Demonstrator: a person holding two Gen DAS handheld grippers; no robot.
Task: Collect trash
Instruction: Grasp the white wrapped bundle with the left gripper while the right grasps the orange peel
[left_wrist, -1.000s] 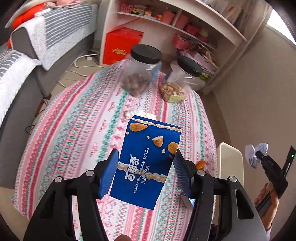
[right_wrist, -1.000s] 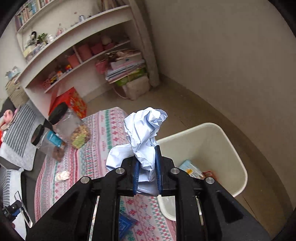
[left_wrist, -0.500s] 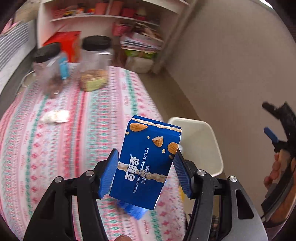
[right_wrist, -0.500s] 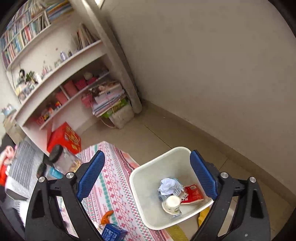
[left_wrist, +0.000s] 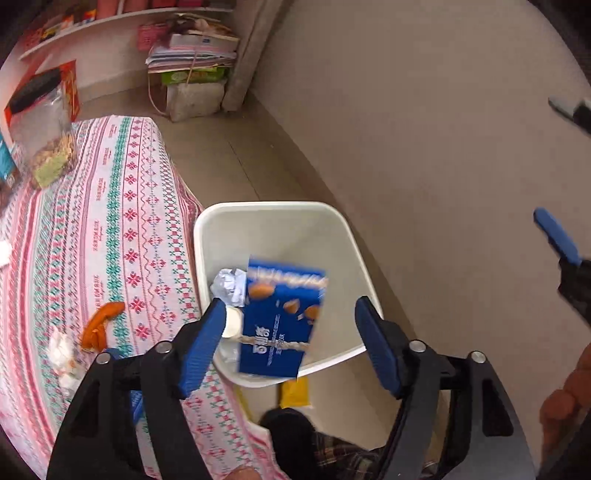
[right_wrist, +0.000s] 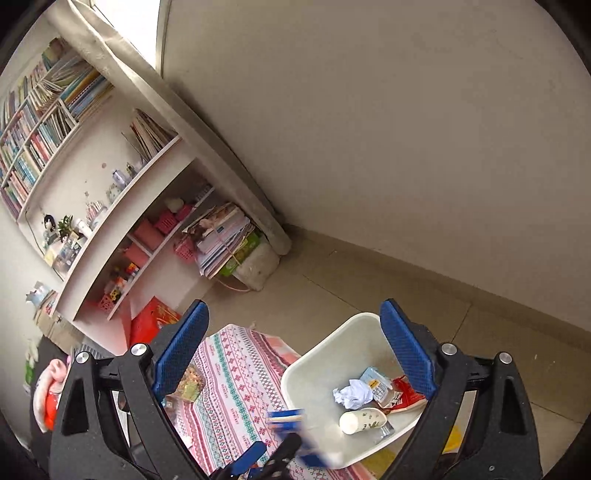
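Observation:
My left gripper is open above the white bin. The blue almond biscuit box is blurred, loose between its fingers, over the bin's mouth. The box also shows blurred in the right wrist view at the bin's near rim. My right gripper is open and empty, high above the bin. Inside the bin lie a crumpled pale blue paper ball, a white cup and red wrappers. An orange scrap and white tissue lie on the patterned tablecloth.
The bin stands on the floor against the table's edge, near the beige wall. A jar of snacks stands at the far end of the table. A white shelf unit with books and baskets lines the far wall. A yellow item lies beside the bin.
My left gripper has swung over the bin and opened, and the blue box has come loose. My right gripper let go of the paper ball, which now lies in the bin, and has risen.

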